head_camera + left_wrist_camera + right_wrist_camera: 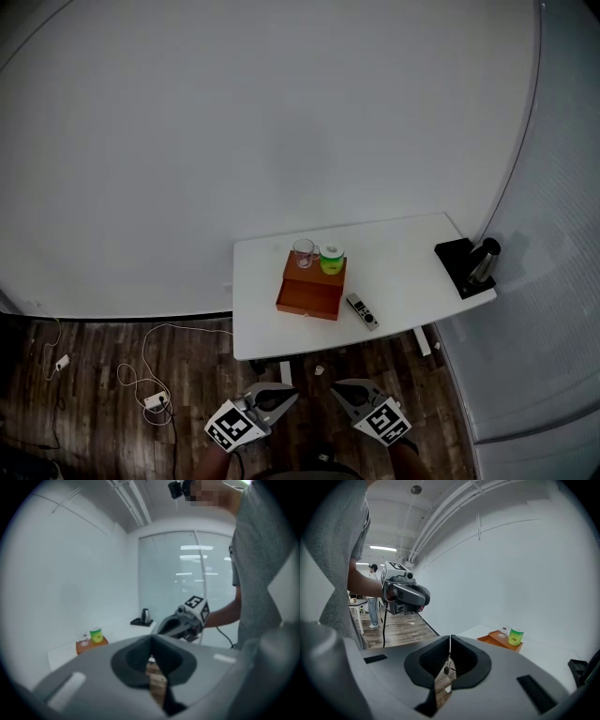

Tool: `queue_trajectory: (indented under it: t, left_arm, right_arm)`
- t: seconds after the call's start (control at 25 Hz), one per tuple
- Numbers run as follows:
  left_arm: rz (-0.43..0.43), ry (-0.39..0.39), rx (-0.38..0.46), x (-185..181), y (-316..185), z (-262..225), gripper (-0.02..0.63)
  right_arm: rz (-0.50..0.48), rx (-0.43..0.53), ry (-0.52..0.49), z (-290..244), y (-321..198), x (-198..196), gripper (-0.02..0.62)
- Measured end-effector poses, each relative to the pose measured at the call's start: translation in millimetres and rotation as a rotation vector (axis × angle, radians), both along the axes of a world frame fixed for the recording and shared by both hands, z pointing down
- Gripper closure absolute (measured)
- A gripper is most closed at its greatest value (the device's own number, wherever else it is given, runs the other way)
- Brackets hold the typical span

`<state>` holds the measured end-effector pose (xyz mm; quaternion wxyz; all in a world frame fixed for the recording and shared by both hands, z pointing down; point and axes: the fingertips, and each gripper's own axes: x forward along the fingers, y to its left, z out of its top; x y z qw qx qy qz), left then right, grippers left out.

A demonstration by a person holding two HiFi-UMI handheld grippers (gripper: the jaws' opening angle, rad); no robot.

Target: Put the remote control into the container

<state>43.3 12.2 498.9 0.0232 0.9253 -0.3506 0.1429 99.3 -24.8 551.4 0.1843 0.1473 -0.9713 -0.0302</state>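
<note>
My left gripper (151, 649) has its fingers pressed together with nothing between them, and my right gripper (450, 645) is the same, closed and empty. I hold both low in front of me, side by side and angled toward each other, since there is nothing to carry yet. The remote (362, 311) lies flat on the table (403, 248), near the front edge and just beside the right front corner of the container (307, 300), well apart from both grippers. That puts it on my right gripper's side, so I judge the right one suits the pick, and its fingers must part before they can take it. A mug (304, 252) and a green cup (332, 259) stand on the container's back part and crowd it; I cannot tell from here where it opens. Room is good: bare table runs from the remote's right up to the kettle (484, 260) on its black tray (457, 261) at the far corner, and the front edge is free to approach. Cables (141, 361) trail on the floor to my left, away from my path.
</note>
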Motion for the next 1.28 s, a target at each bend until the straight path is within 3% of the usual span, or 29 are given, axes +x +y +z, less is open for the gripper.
queue_trajectory:
  t: [0.24, 0.84, 1.28]
  left_arm:
    - [-0.034, 0.100, 0.003, 7, -10, -13, 0.606]
    - [-0.024, 0.099, -0.018, 0, -35, -5, 0.606]
    - [0.024, 0.097, -0.073, -47, -98, 32, 0.606]
  right_arm:
    - [-0.035, -0.009, -0.017, 7, -9, 1, 0.577]
    - [-0.035, -0.042, 0.004, 21, -27, -8, 0.578]
    - [0.011, -0.024, 0.052, 16, -86, -55, 0.577]
